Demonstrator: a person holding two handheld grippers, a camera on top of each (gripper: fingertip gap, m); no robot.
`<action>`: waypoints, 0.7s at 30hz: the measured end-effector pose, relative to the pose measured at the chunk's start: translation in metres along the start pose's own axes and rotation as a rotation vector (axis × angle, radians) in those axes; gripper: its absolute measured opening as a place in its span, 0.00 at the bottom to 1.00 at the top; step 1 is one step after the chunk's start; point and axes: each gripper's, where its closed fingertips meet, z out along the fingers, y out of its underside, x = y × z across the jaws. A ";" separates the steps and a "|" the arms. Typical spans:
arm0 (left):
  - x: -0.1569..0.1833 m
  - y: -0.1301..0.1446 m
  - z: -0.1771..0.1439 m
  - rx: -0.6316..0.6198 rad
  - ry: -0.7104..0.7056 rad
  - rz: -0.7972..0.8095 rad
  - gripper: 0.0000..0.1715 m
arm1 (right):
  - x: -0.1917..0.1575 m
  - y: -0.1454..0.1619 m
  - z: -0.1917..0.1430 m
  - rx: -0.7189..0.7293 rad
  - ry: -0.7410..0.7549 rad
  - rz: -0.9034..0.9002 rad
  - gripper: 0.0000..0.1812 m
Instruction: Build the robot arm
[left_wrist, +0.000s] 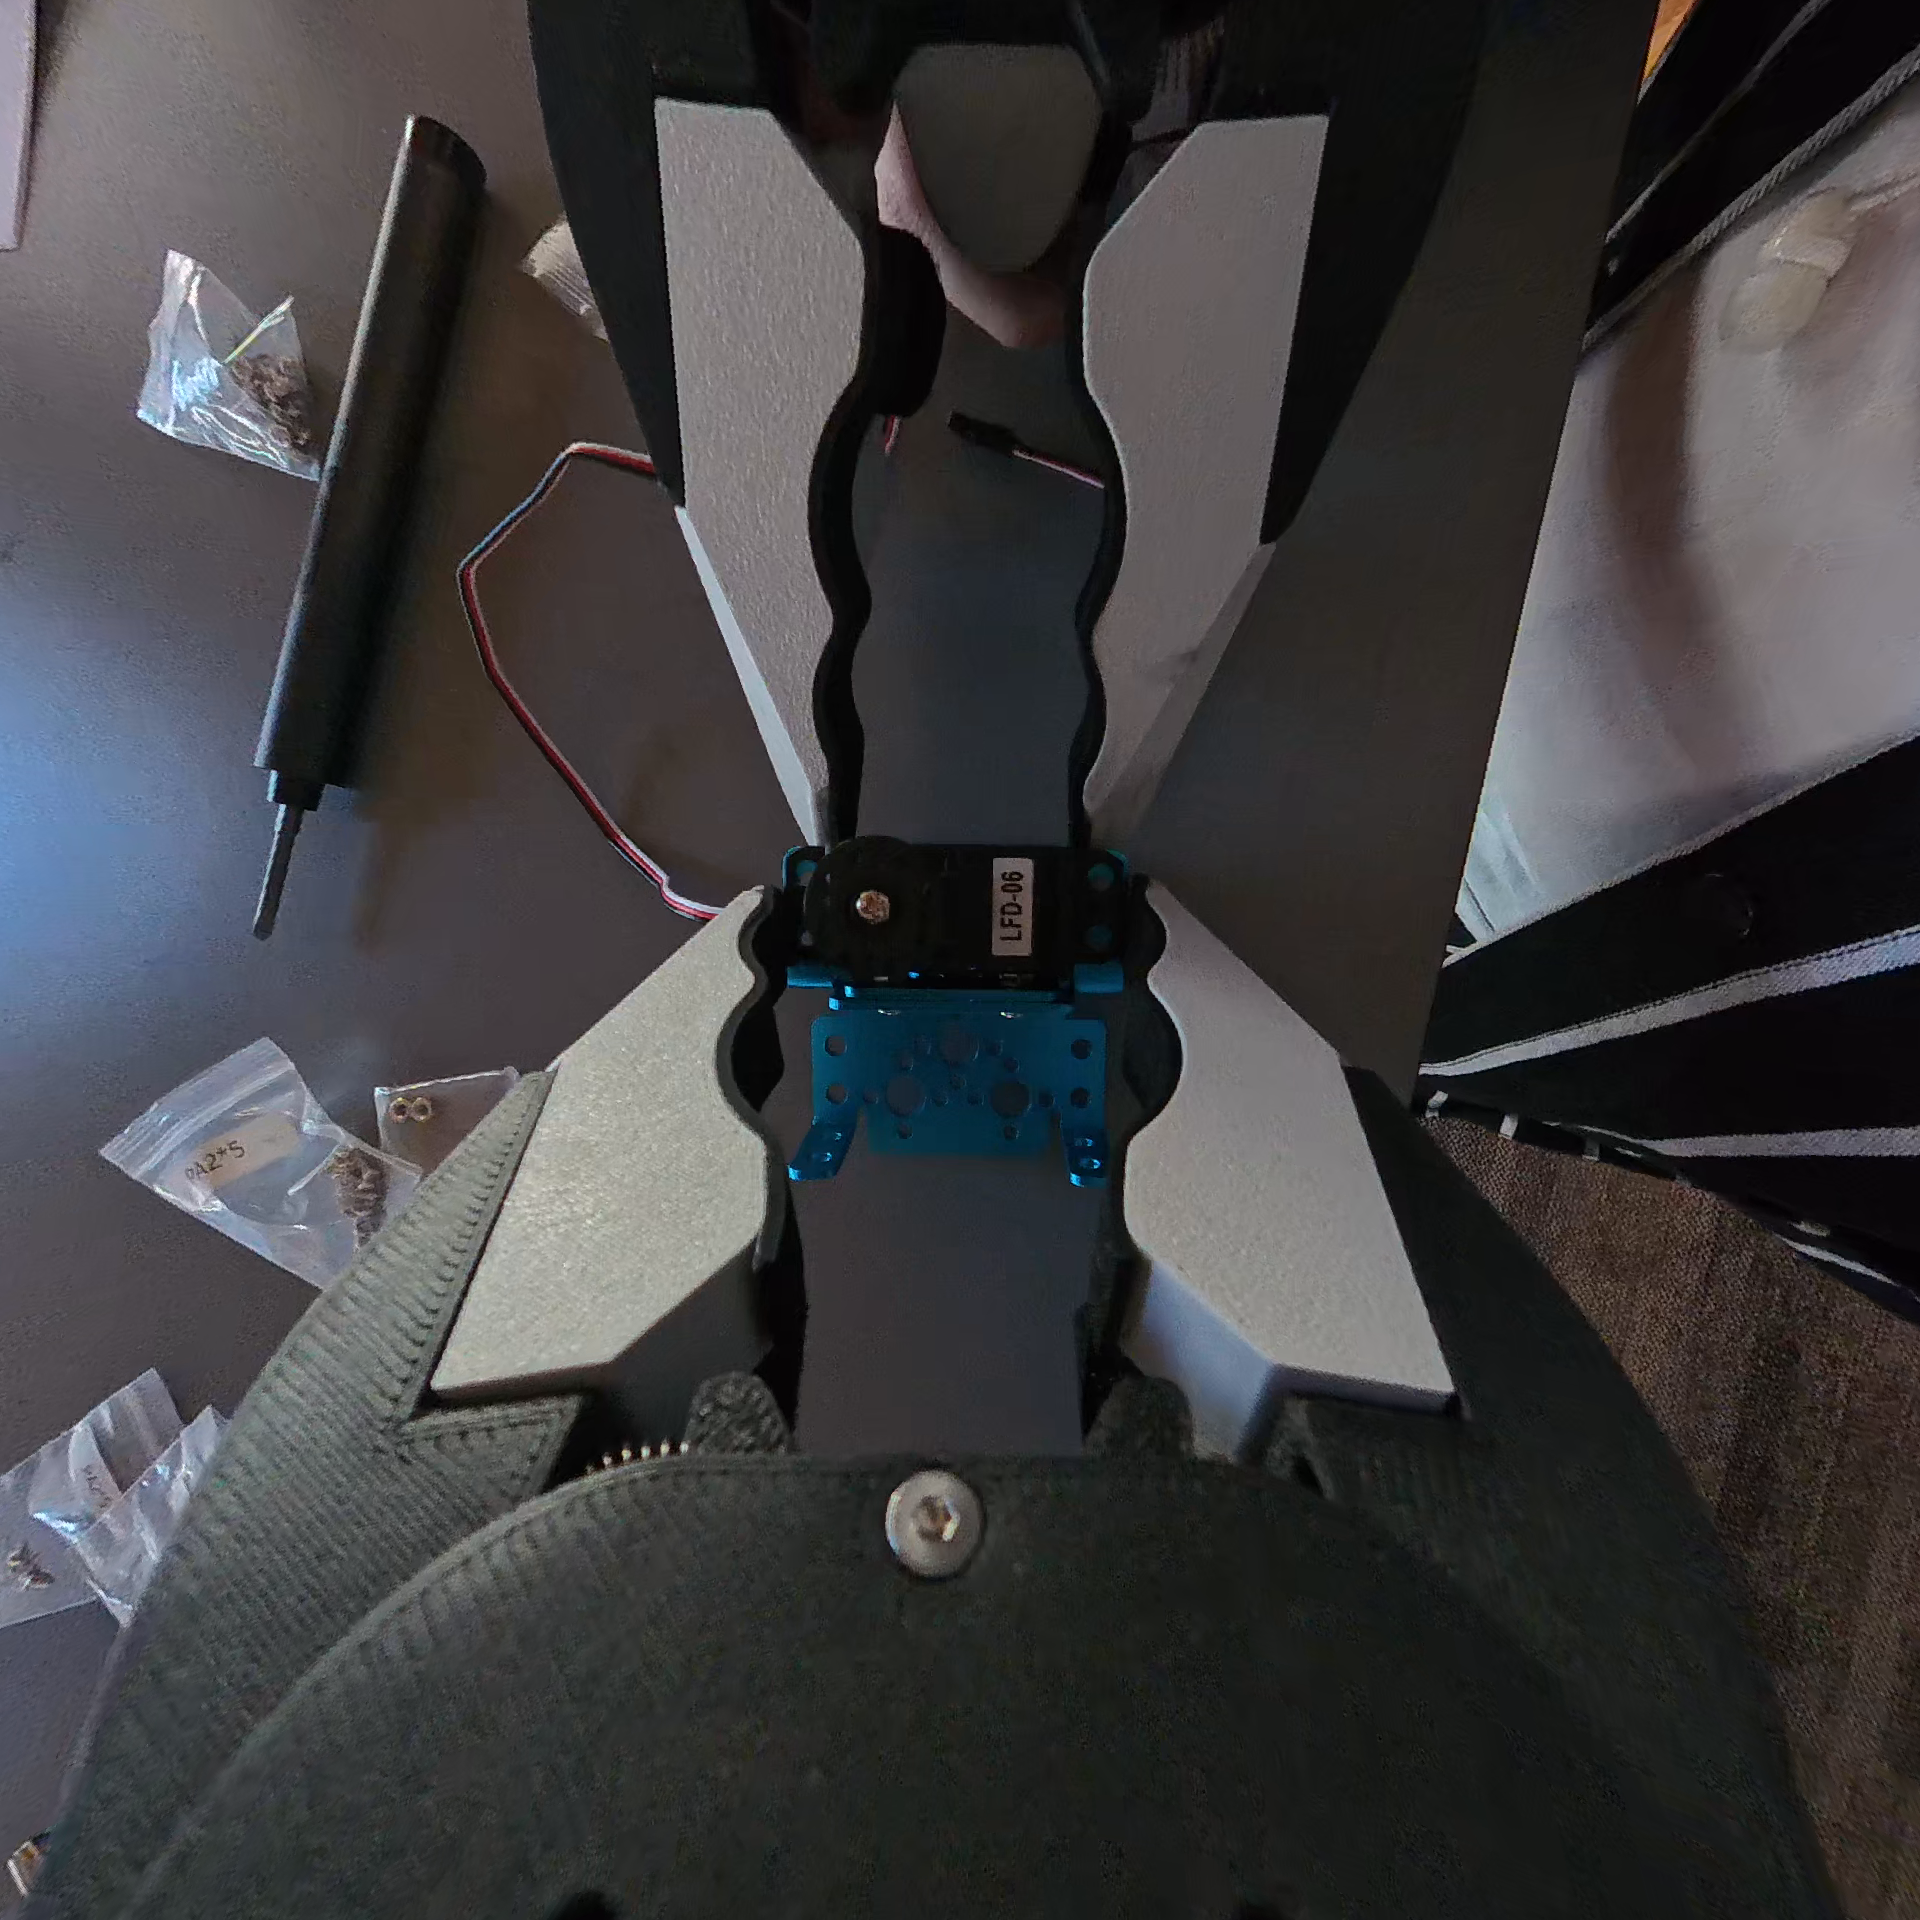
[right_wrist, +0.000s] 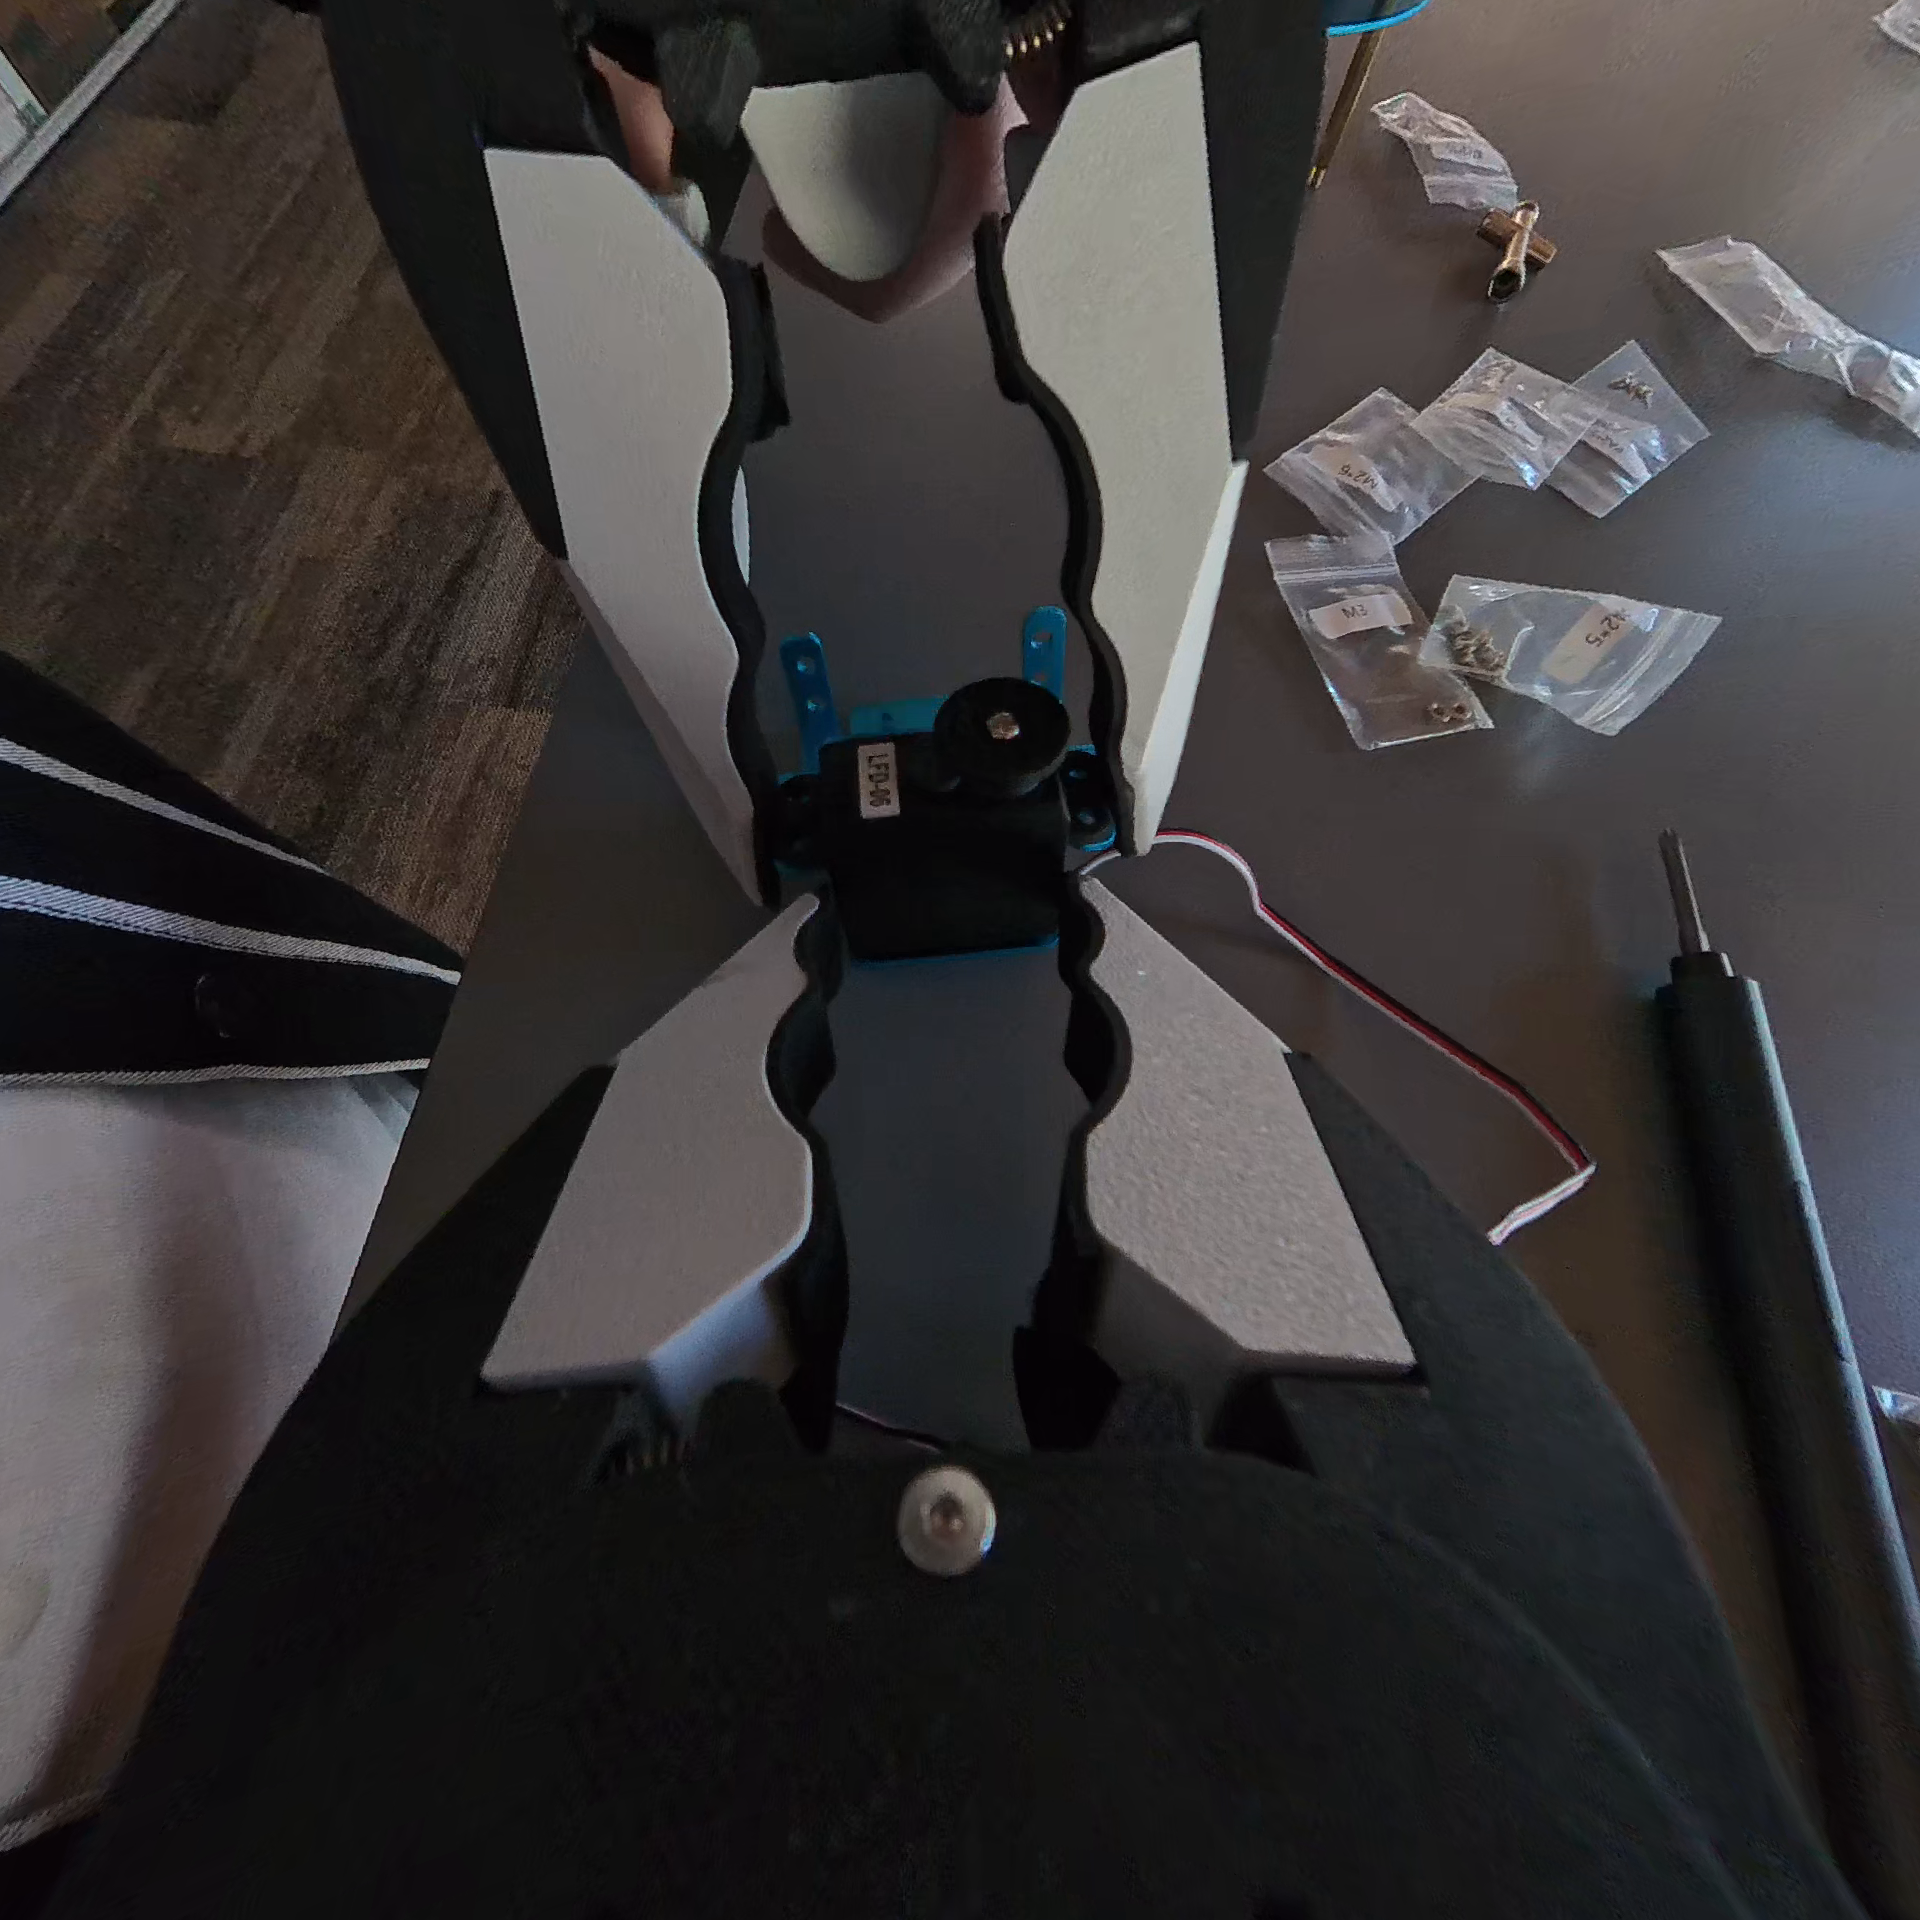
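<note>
A black servo (left_wrist: 935, 914) sits in a blue metal bracket (left_wrist: 956, 1101) above the dark table (left_wrist: 135, 748). My left gripper (left_wrist: 956, 925) comes from the bottom of its view, shut on the two ends of the bracket. My right gripper (left_wrist: 951, 831) faces it from the top, its tips against the servo. In the right wrist view my right gripper (right_wrist: 951, 914) is shut on the servo body (right_wrist: 935, 862), and the left gripper (right_wrist: 945, 831) clamps the bracket (right_wrist: 805, 675) from the far side. The servo's red, white and black wire (right_wrist: 1403, 1039) trails over the table.
A black screwdriver (left_wrist: 364, 499) lies on the table to one side; it also shows in the right wrist view (right_wrist: 1766, 1247). Several small plastic bags of screws (right_wrist: 1455, 623) and a brass cross wrench (right_wrist: 1517, 244) lie beyond. A person in striped clothing (right_wrist: 156, 935) sits at the table edge. Less than 4 cm separates the two grippers' tips. Left tips and right tips are each some 15 centimetres from the black screwdriver (left_wrist: 364, 499). The right camera catches it too, in the right wrist view (right_wrist: 1770, 1317).
</note>
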 end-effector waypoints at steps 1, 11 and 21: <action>0.000 0.000 0.000 0.000 -0.001 -0.004 0.37 | 0.000 0.000 0.000 -0.001 0.003 0.002 0.23; -0.001 0.000 0.001 0.007 0.000 -0.015 0.37 | 0.001 -0.003 -0.003 0.047 0.003 0.027 0.24; -0.002 0.001 0.000 0.023 0.003 -0.051 0.38 | 0.001 -0.010 -0.015 0.098 -0.018 0.053 0.19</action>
